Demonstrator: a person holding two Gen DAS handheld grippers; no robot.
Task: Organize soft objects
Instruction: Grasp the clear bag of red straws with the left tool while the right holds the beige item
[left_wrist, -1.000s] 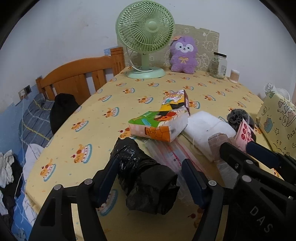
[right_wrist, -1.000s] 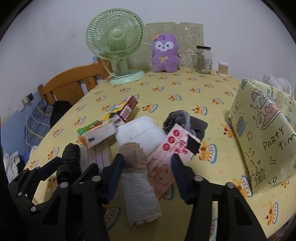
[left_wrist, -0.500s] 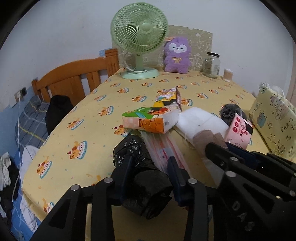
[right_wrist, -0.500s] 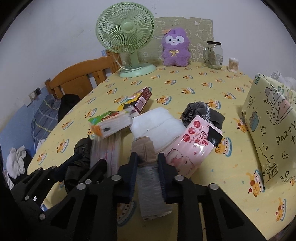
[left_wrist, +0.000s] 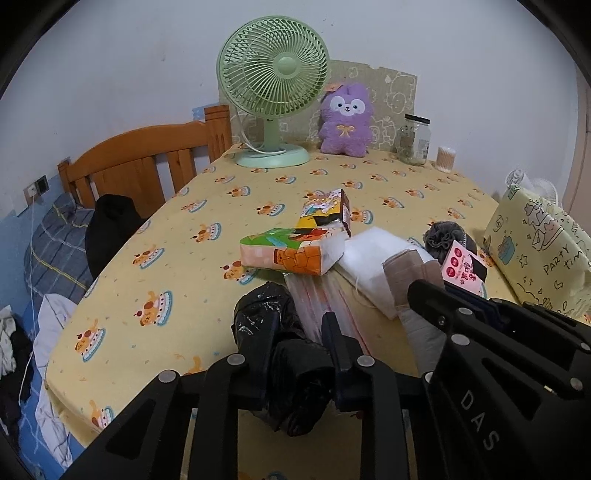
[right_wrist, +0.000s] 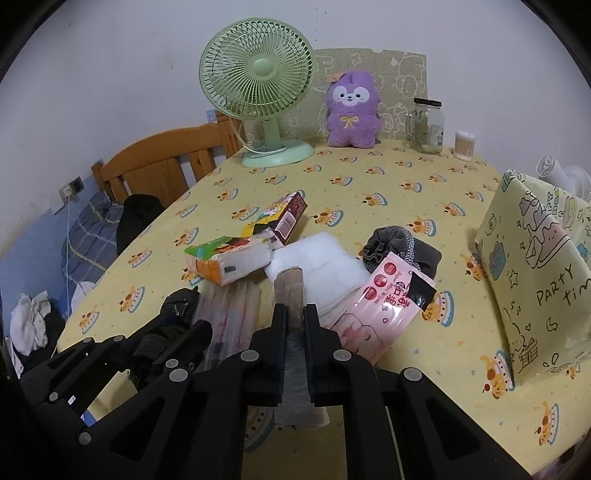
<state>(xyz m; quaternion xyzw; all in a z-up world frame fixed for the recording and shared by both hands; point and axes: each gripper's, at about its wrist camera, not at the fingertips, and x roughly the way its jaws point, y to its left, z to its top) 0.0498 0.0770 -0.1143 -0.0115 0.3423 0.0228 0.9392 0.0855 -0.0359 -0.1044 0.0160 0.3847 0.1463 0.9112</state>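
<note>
Crinkled black plastic, a glossy bundled bag (left_wrist: 291, 354), sits pinched between the two fingers of the left gripper (left_wrist: 300, 332), whose jaws are drawn narrow against its sides at the near edge of the table (left_wrist: 177, 240). Seen from the right wrist, the right gripper (right_wrist: 294, 321) is clamped tight on a beige and grey roll (right_wrist: 291, 291) of soft, matte material, long and tube-shaped, with its beige end poking out toward 12 o'clock beyond the fingertips.

A yellow cloth printed with little cakes covers the table. Just past the black bag, toward 12 o'clock, lies a flat clear sleeve with pink stripes (left_wrist: 325, 299), and beyond that a soft, squashy tissue pack (left_wrist: 291, 251) in green and orange, which touches a tilted cardboard box (left_wrist: 327, 210). At 1 o'clock from the left gripper rests a folded white cloth (left_wrist: 373, 258), fluffy and rectangular. A pink wipes packet (right_wrist: 384, 306), smooth and shiny, leans over the cloth's right side, with a dark grey ruffled fabric (right_wrist: 399, 243) behind it. At 3 o'clock stands a pale yellow gift bag (right_wrist: 532, 280) with doodled drawings.

At the far edge, toward 12 o'clock, a green plastic fan (left_wrist: 273, 74) with a round grille stands beside a purple plush toy (left_wrist: 345, 118) and a glass jar (left_wrist: 415, 140).
</note>
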